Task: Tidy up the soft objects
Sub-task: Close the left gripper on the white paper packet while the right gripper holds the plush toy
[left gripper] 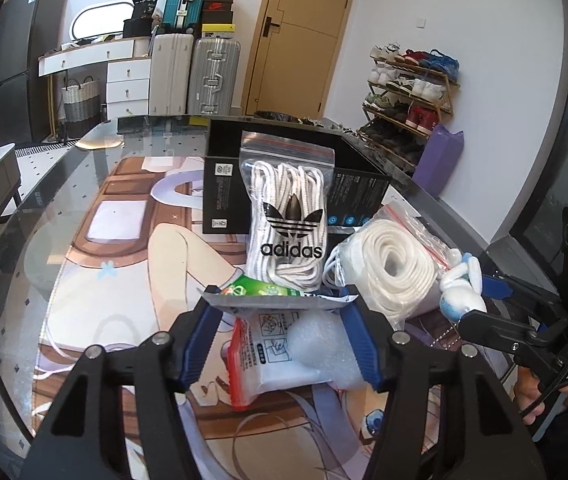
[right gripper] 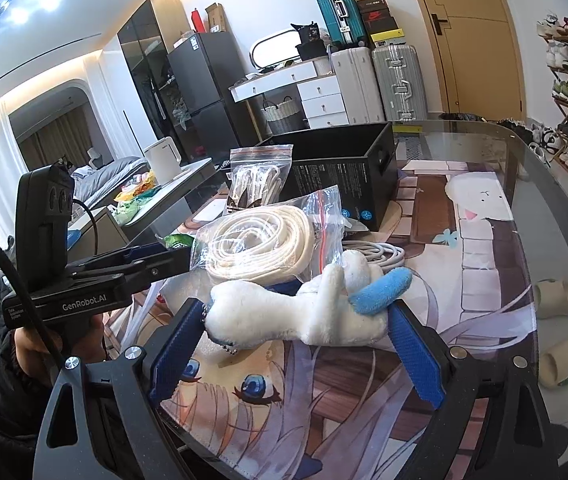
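The left tongs (left gripper: 279, 304) have closed on a flat packet (left gripper: 279, 344), white with a green top and a red edge, its crinkled top seam pinched between the blue pads (left gripper: 199, 344). From the bent seam I judge the hold is on the edge more than the body, so the lift should be slow and straight up, or the packet may swing and slip.

Just beyond those tongs a bag of laces (left gripper: 288, 208) leans upright against the black box (left gripper: 223, 184). To their right, touching it, lies a bag of white cord (left gripper: 392, 264). Any swing forward would knock the laces over, so I would clear them first, then carry the packet over the box rim and let go low.

The right tongs (right gripper: 296, 332) stand wide around a white plush (right gripper: 304, 312) with blue ear, lying crosswise on the counter (right gripper: 484, 240). The left pad (right gripper: 175, 344) looks to touch its head; the right pad seems just clear, so I read it as not yet gripped. Closing on the thick body rather than the ear would hold better, and the bead chain at the head could snag.
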Available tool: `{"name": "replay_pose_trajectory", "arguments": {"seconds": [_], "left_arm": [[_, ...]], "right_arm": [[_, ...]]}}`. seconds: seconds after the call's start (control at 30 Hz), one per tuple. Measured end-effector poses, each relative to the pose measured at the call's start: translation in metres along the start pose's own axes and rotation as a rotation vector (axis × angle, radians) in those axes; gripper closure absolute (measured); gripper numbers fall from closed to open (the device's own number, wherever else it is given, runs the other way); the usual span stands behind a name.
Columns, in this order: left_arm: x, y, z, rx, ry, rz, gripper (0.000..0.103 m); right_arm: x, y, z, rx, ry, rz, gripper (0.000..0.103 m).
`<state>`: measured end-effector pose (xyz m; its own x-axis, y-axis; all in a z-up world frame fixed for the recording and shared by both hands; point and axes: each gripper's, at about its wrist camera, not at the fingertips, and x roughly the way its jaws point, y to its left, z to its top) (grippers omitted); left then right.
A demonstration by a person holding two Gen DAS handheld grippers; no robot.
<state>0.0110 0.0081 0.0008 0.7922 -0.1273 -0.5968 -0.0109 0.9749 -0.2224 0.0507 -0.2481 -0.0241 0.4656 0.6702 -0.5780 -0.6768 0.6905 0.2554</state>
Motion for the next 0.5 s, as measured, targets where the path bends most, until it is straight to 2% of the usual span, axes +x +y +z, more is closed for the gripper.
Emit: {"name": "replay_pose_trajectory", "arguments": {"seconds": [0.5], "left_arm": [[-0.013,0.008,0.008,-0.006,-0.052,0.015,0.05]], "right_arm": [[-0.012,0.002,0.007,-0.009,-0.049,-0.009,0.011]]}}
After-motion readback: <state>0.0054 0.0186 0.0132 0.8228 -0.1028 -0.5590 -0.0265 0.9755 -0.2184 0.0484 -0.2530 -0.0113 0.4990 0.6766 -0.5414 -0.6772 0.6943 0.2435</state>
